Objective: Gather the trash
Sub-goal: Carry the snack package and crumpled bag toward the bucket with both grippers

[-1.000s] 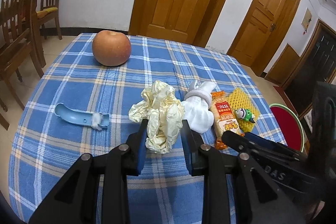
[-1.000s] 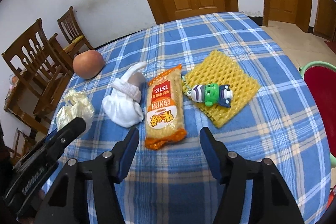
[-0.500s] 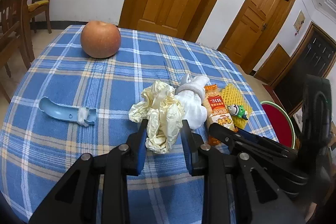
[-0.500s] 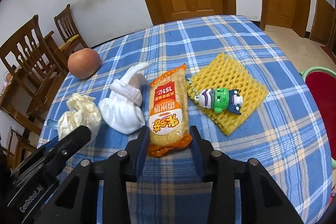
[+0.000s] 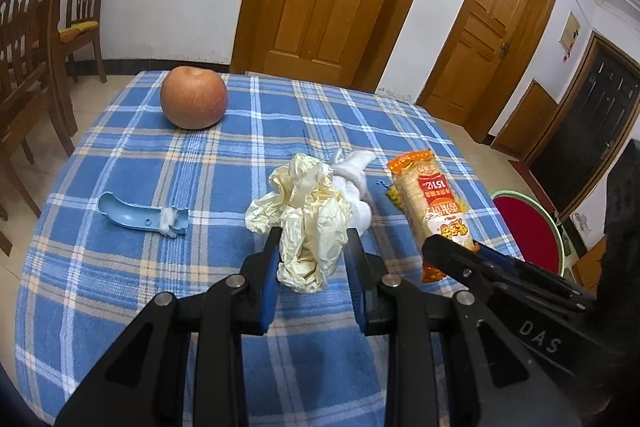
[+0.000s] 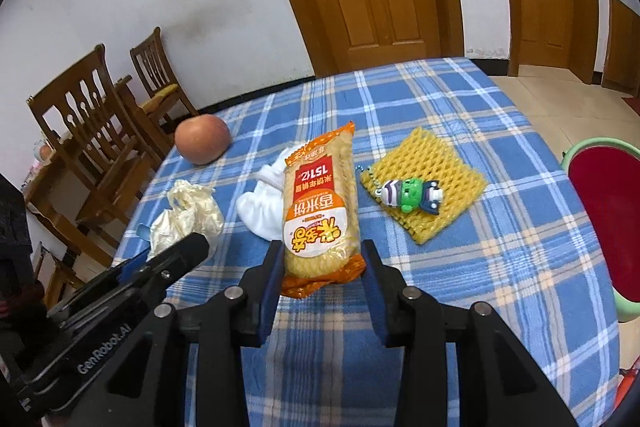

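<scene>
My left gripper (image 5: pixel 314 247) is shut on a crumpled pale yellow plastic bag (image 5: pixel 306 215) and holds it above the blue checked tablecloth (image 5: pixel 160 163). My right gripper (image 6: pixel 322 259) is shut on the near end of an orange rice-cracker packet (image 6: pixel 318 211), lifted off the cloth; the packet also shows in the left wrist view (image 5: pixel 430 203). A yellow foam fruit net (image 6: pixel 428 187) lies on the table to the right. The bag also shows in the right wrist view (image 6: pixel 186 215).
A white sock (image 6: pixel 262 203), a green toy figure (image 6: pixel 412 195) on the net, an apple (image 5: pixel 194 101) and a blue plastic piece (image 5: pixel 142 217) lie on the table. A red bin with green rim (image 6: pixel 608 215) stands right of the table. Wooden chairs (image 6: pixel 96 131) stand left.
My right gripper closed on the cracker packet and lifted it off the table. My left gripper kept hold of the yellow bag and rose slightly.
</scene>
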Available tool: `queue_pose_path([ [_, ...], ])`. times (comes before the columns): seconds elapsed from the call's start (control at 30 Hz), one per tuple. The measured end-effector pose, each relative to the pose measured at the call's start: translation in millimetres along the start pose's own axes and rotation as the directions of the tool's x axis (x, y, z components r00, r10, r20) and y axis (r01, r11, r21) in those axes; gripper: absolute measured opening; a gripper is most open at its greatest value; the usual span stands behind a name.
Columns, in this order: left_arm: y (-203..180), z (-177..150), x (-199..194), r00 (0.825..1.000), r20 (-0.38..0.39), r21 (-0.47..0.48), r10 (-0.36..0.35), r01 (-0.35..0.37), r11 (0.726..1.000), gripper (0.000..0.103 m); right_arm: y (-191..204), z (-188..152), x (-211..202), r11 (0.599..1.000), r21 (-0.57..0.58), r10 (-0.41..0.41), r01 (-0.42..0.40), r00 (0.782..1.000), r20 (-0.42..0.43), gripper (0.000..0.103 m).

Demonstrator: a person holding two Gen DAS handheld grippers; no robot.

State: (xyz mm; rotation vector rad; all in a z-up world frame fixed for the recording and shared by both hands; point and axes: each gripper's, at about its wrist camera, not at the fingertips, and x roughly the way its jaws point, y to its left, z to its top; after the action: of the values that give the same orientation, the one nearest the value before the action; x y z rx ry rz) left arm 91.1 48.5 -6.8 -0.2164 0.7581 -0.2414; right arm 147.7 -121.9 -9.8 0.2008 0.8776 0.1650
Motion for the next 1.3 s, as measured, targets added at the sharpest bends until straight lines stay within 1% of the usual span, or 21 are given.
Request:
queue_pose_path([
  [0.13, -11.2, 0.4, -5.8, 1.0, 0.005, 0.012, -0.012, 0.012, 1.0, 0.03, -4.2, -1.2, -11.9, 1.0, 0.001, 0.013, -0.013, 1.0, 0.01, 0.04],
  [0.23, -19.4, 1.0, -6.6, 0.998, -0.013, 0.02, -0.056, 0.056, 0.998, 0.03, -9.7, -2.6, -23.4, 1.0, 0.009, 0.018, -0.018, 0.999, 0.028, 0.04],
  [0.3, -22.7, 1.6, -6.3, 0.995, -0.032, 0.007, -0.095, 0.095, 0.995, 0.03, -13.9, -4.2, -30.7, 1.0, 0.017, 0.016, -0.017, 0.999, 0.038, 0.04],
  [0.37, -26.4, 2.1, -6.6, 0.992, -0.043, 0.001, -0.115, 0.115, 0.993, 0.03, -18.2, -5.5, -36.4, 1.0, 0.022, 0.012, -0.013, 0.999, 0.044, 0.04],
  [0.57, -42.8, 4.8, -9.0, 0.992, -0.042, 0.034, -0.117, 0.119, 0.992, 0.03, -33.1, -10.0, -50.8, 0.999, 0.047, 0.01, -0.013, 0.998, 0.062, 0.041],
  [0.8, -64.7, 10.1, -2.6, 0.989, -0.064, 0.058, -0.136, 0.14, 0.988, 0.03, -55.8, -15.3, -66.9, 0.996, 0.091, 0.003, -0.011, 0.996, 0.088, 0.041],
  [1.07, -100.2, 16.7, 9.4, 0.985, -0.088, 0.091, -0.15, 0.158, 0.983, 0.03, -95.8, -17.7, -85.4, 0.988, 0.155, -0.013, -0.006, 0.992, 0.125, 0.041],
  [1.3, -133.7, 18.9, 22.1, 0.978, -0.117, 0.125, -0.171, 0.185, 0.975, 0.03, -134.5, -22.4, -99.1, 0.974, 0.226, -0.047, 0.014, 0.989, 0.142, 0.041],
])
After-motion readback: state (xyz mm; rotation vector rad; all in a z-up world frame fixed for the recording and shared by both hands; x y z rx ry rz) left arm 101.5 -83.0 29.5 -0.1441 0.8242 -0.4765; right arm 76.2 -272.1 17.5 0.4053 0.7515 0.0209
